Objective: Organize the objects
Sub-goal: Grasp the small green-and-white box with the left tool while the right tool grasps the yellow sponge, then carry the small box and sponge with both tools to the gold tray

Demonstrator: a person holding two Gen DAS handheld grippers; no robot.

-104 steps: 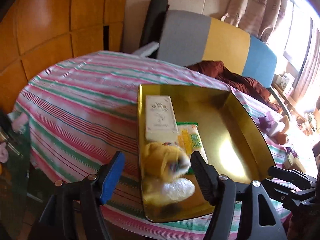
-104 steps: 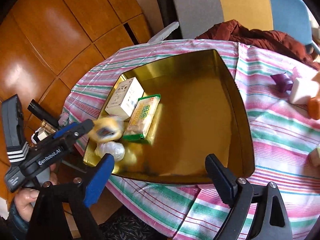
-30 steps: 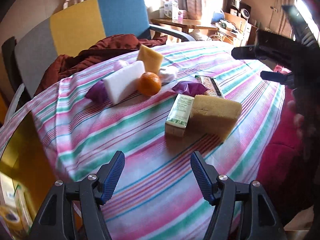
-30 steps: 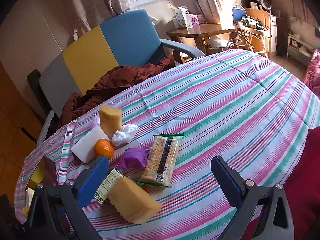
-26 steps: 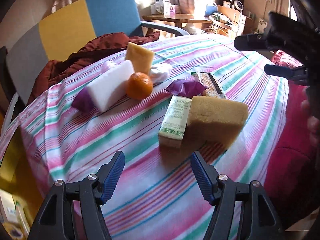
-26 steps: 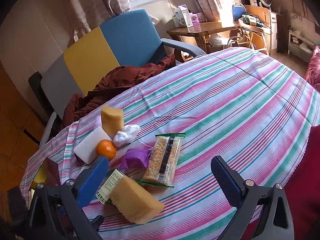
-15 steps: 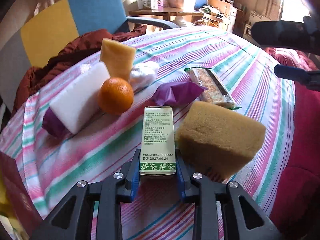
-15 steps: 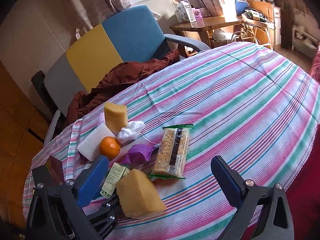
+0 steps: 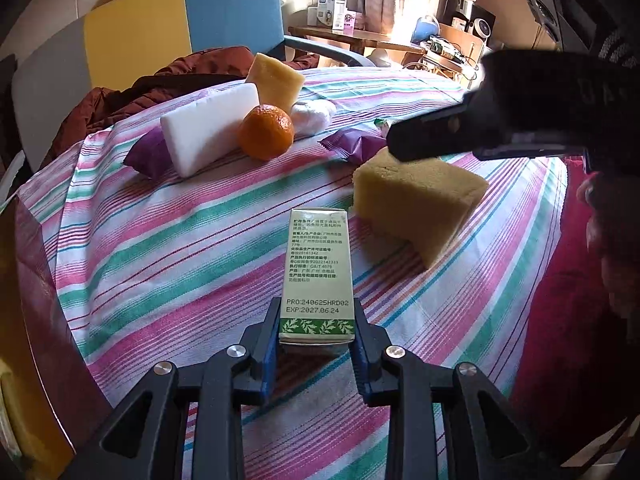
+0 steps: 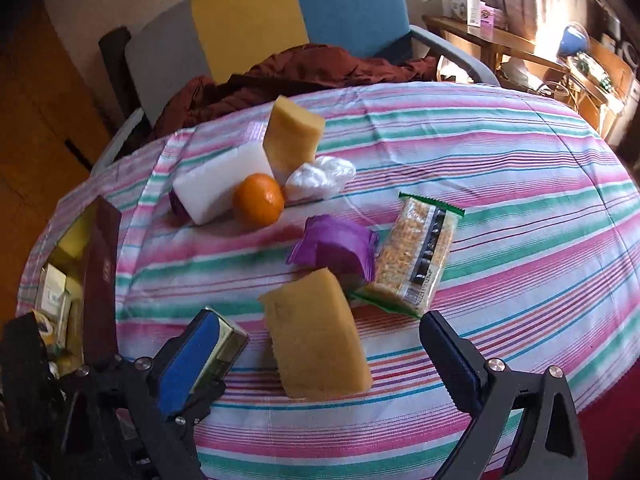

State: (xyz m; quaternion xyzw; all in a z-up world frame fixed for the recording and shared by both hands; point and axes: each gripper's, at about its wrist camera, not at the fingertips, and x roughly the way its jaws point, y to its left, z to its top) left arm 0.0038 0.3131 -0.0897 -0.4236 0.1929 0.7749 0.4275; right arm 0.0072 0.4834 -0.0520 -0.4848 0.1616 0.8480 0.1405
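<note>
The left claw [image 9: 316, 344] has closed on the green box [image 9: 318, 276], which was free a second ago. The box lies on the striped counter [image 9: 160, 248] beside a sponge [image 9: 416, 200]. The right claw [image 10: 320, 360] hangs open above that sponge.

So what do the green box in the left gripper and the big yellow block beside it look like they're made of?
Green box: printed cardboard, slight sheen, crisp folded edges. Yellow block: likely foam sponge, with a matte, porous, grainy surface. The left gripper is shut on the box.
</note>
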